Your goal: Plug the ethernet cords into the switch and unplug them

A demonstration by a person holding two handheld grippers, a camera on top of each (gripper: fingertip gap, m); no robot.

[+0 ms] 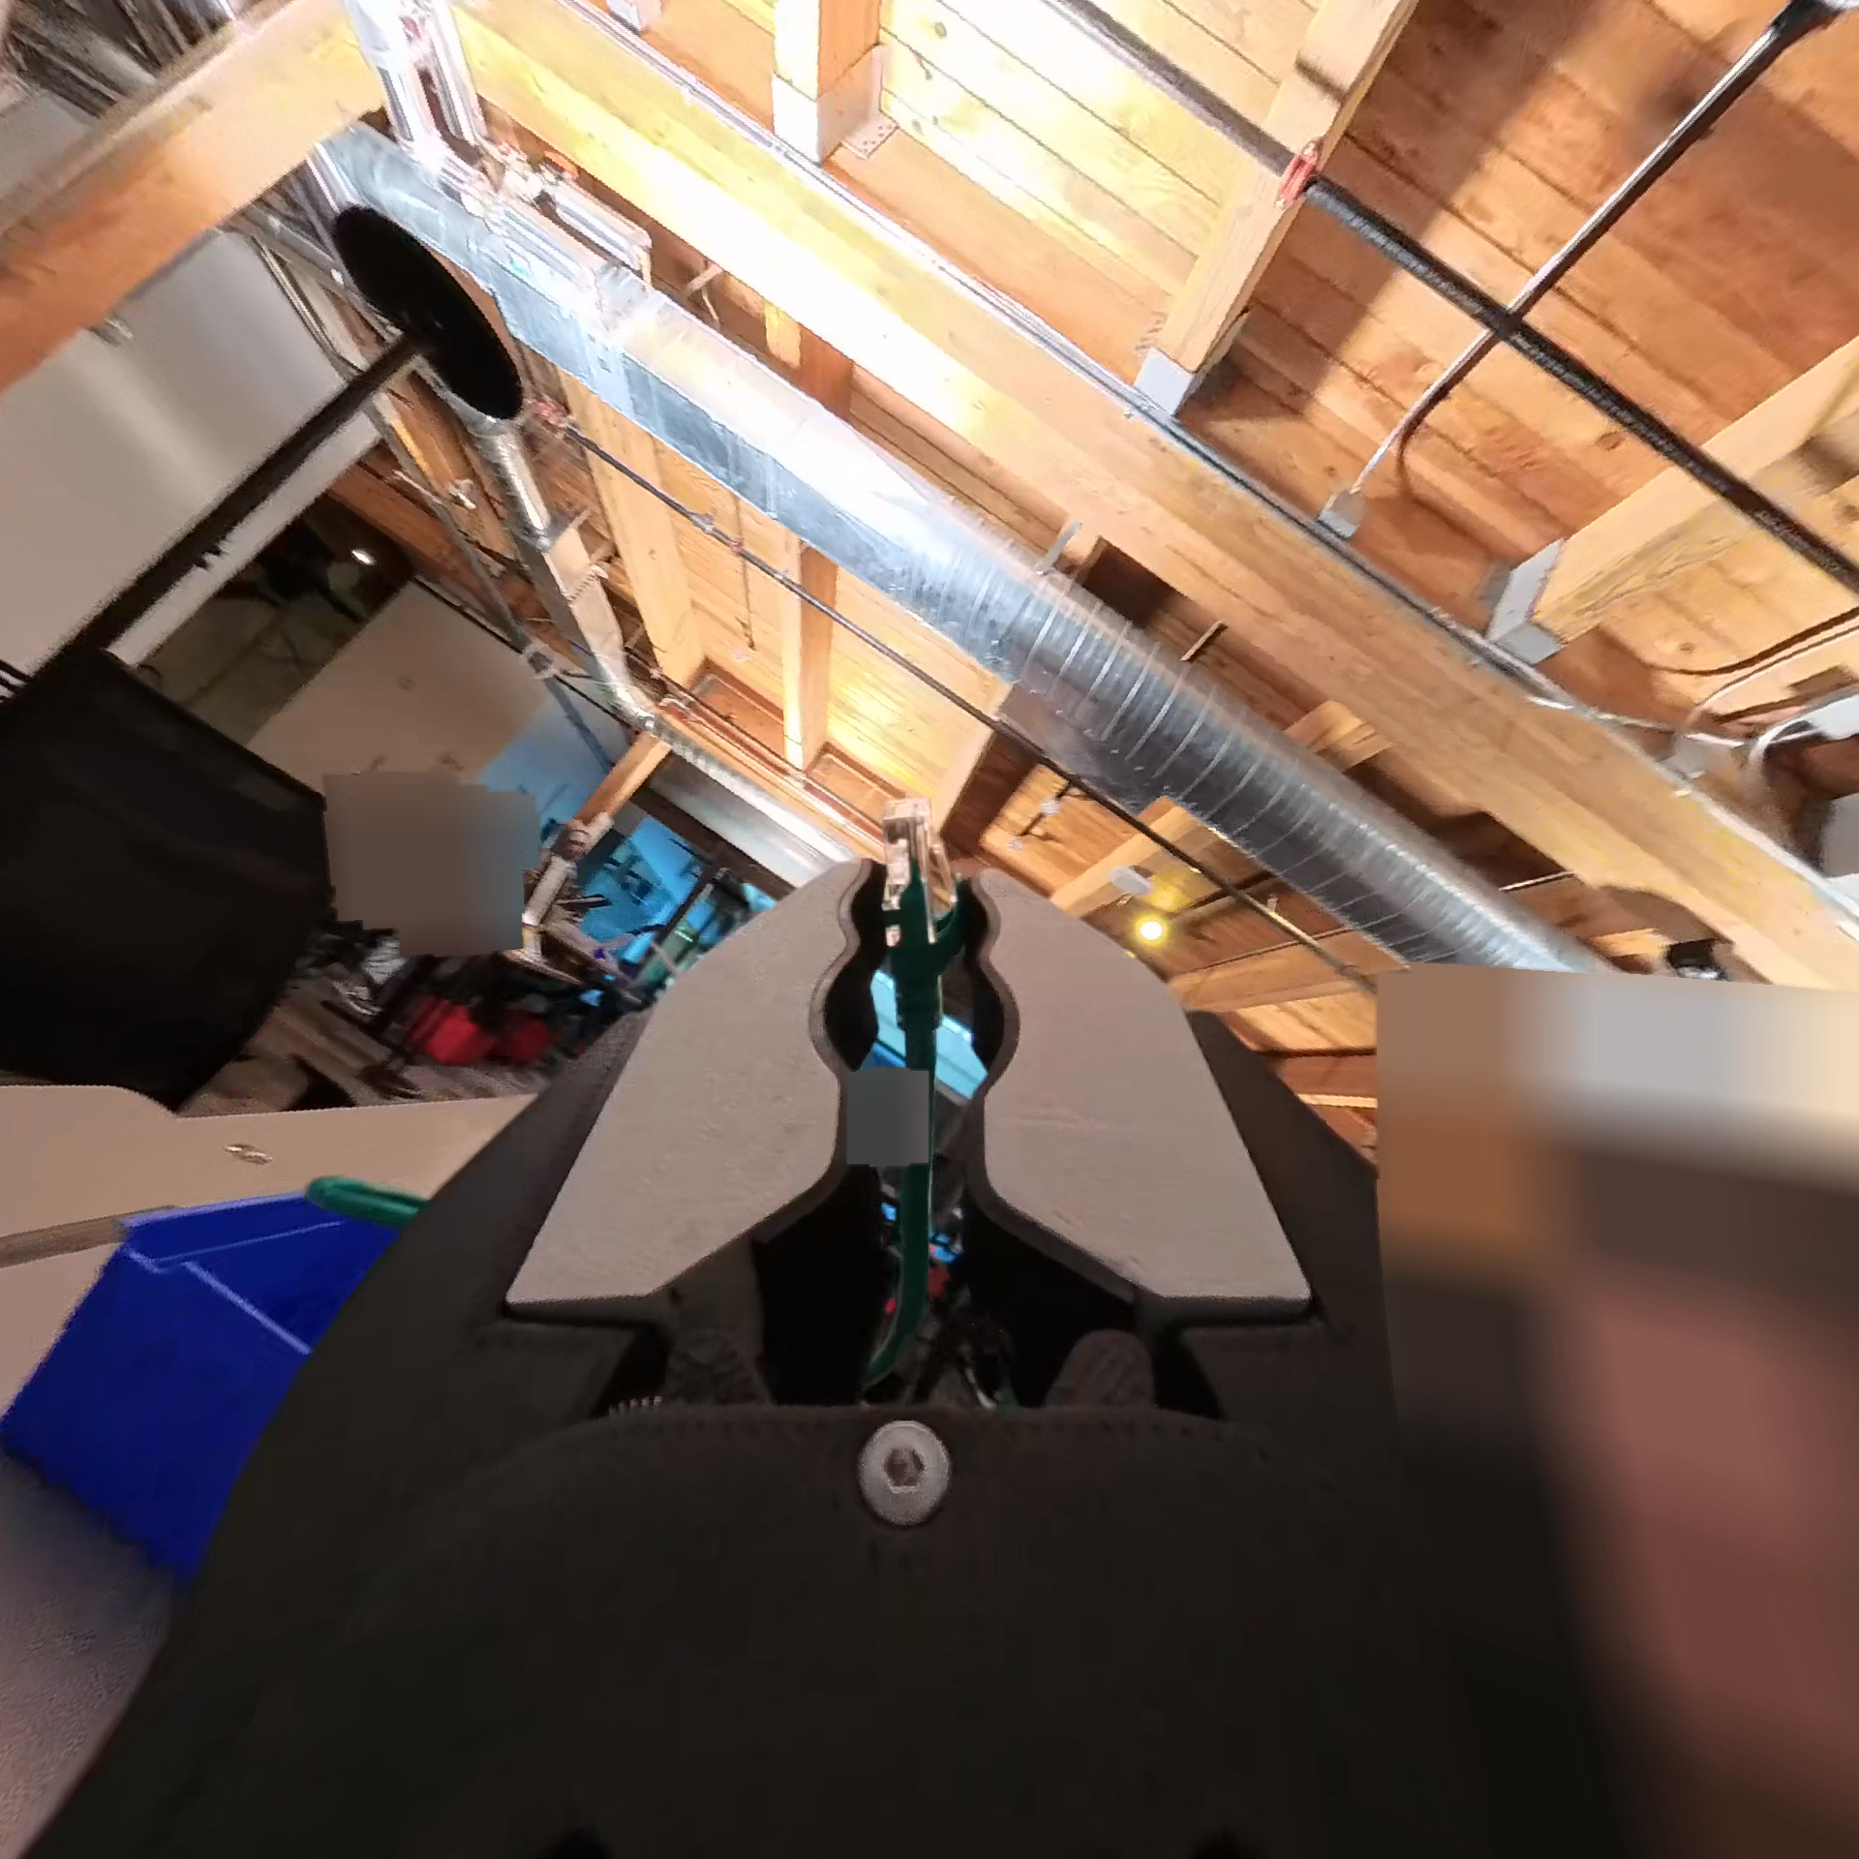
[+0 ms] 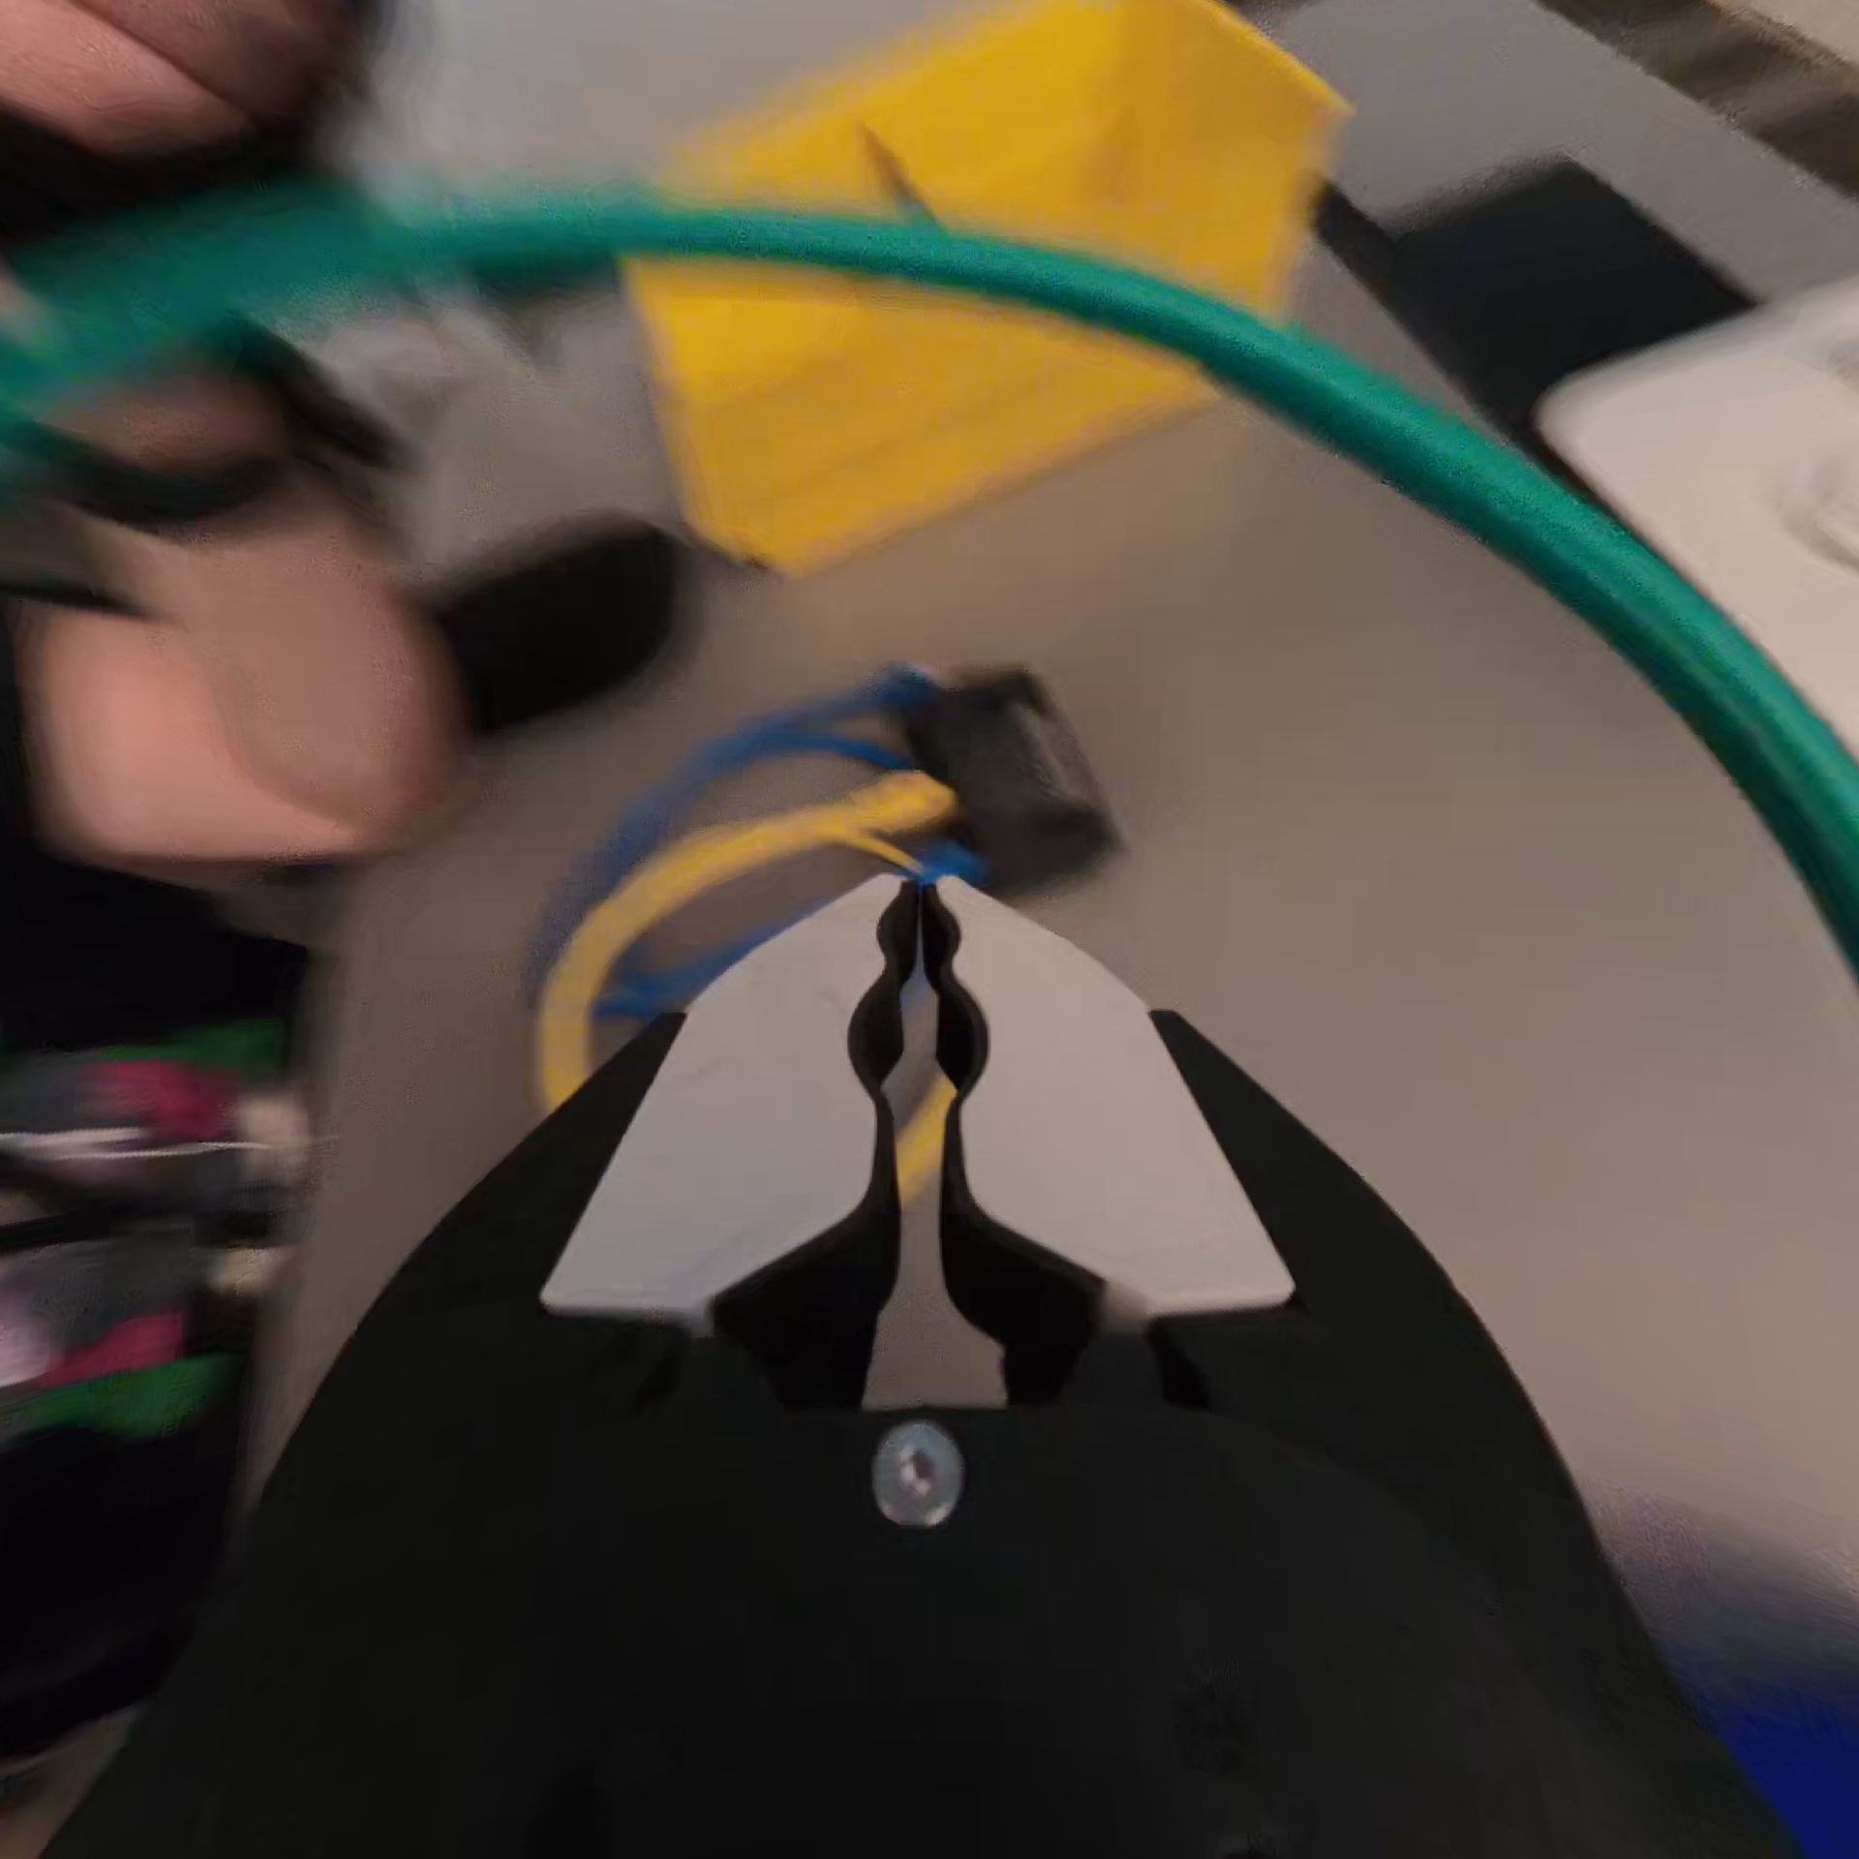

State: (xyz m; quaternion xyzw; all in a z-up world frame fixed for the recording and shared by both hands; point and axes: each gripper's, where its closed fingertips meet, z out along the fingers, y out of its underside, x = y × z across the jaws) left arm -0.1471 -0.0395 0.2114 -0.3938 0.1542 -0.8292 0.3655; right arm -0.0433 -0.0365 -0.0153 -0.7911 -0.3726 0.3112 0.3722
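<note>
Green ethernet cord [image 1: 920,966] clamped in left gripper [image 1: 913,885], clear plug upward; right gripper [image 2: 920,895] closed, empty, near black switch [image 2: 1016,765].

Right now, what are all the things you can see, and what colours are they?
Green cord: one, plug end held in the left claw, pointing at the ceiling; it arcs across the right view.
Yellow cord: one, looped on the table, at the switch.
Blue cord: at least one, at the switch.
Switch: one, black, on the table.
Yellow bin: one, behind the switch.
Blue bin: one, lower left.
Left claw: shut on the green cord.
Right claw: shut, empty.
</note>
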